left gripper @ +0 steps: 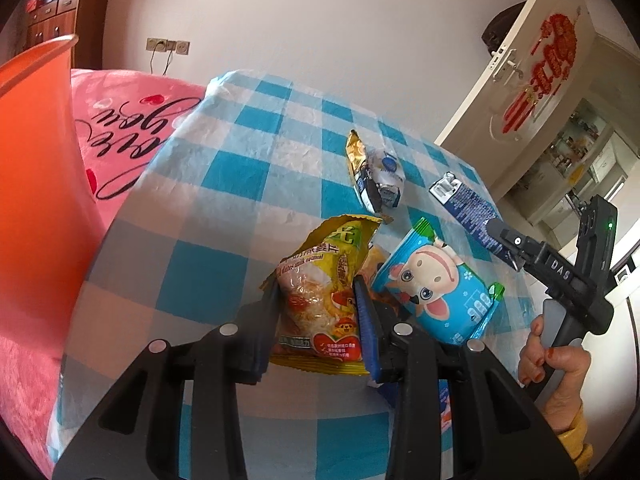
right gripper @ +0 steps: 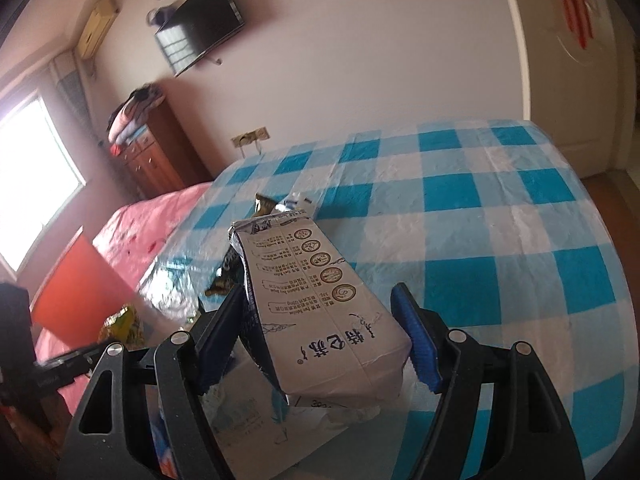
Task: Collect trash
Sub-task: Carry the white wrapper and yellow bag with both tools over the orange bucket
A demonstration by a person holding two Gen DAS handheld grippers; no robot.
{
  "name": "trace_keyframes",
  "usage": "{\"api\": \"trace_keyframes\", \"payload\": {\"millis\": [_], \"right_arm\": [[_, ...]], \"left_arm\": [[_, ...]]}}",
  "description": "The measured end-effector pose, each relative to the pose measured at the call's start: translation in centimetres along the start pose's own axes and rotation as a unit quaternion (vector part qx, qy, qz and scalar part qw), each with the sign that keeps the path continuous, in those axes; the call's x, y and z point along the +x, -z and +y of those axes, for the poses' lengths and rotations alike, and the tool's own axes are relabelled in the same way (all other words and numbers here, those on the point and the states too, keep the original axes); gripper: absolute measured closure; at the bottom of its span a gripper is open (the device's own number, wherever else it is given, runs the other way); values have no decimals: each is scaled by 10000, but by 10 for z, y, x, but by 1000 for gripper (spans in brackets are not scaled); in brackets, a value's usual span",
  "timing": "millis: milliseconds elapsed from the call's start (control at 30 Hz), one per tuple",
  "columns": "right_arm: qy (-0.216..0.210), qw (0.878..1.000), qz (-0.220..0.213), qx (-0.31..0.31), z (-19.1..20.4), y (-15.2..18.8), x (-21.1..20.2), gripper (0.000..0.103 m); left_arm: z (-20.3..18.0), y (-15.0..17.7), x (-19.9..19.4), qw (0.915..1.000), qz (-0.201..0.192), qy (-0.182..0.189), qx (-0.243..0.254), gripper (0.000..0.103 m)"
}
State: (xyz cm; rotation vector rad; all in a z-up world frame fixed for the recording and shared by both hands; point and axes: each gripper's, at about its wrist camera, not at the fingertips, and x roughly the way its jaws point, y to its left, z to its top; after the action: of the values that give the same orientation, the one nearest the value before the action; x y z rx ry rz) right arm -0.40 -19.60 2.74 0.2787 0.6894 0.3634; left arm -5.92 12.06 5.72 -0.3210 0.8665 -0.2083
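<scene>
- Your work surface is a table under a blue-and-white checked cloth (left gripper: pixel 248 168); take it as the landmark for everything below.
- Beside the cloth's left edge lies a pink bedspread (left gripper: pixel 132 128) with black script on it, and beyond it a white wall with sockets (left gripper: pixel 168 45).
- Behind the bedspread stands a wooden dresser (right gripper: pixel 156 152) with folded bedding on top; a television (right gripper: pixel 200 24) hangs on the wall above.
- Past the cloth's far right corner a white door (left gripper: pixel 532 80) with red decoration stands open.
- An orange bin (left gripper: pixel 36 184) rises at the cloth's left side; you cannot see inside it.
- Your left gripper (left gripper: pixel 316 320) is clamped narrowly on a yellow oatmeal packet (left gripper: pixel 320 300), near the cloth's front edge.
- Just right of that packet a blue cartoon-cow pouch (left gripper: pixel 436 288) rests on the cloth.
- Farther back, mid-cloth, lies a crumpled gold-and-white wrapper (left gripper: pixel 376 176).
- Your right gripper (right gripper: pixel 320 340) is fairly wide, jaws closed against the sides of a milk carton (right gripper: pixel 316 300), which is raised above the cloth's right part.
- Your hand (left gripper: pixel 556 368) grips that tool's handle off the cloth's right edge.
</scene>
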Motion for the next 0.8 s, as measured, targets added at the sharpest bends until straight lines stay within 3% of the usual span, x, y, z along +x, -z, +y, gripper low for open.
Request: {"api": "trace_keyframes", "payload": {"millis": [333,567,800], "right_arm": [[97,9995,-252,172,19,-13,-27,30],[-287,9992,-212,154,53,-23,-32,29],[-876,9954,-226,-312,125,-43,-34,29]], "left_arm": [[0,-9,-15,9990,-299,339,72,66],[4,-21,-49,9965,-695,448,97,66],[29,-40,-107,9903,-1375,185,-13,66]]}}
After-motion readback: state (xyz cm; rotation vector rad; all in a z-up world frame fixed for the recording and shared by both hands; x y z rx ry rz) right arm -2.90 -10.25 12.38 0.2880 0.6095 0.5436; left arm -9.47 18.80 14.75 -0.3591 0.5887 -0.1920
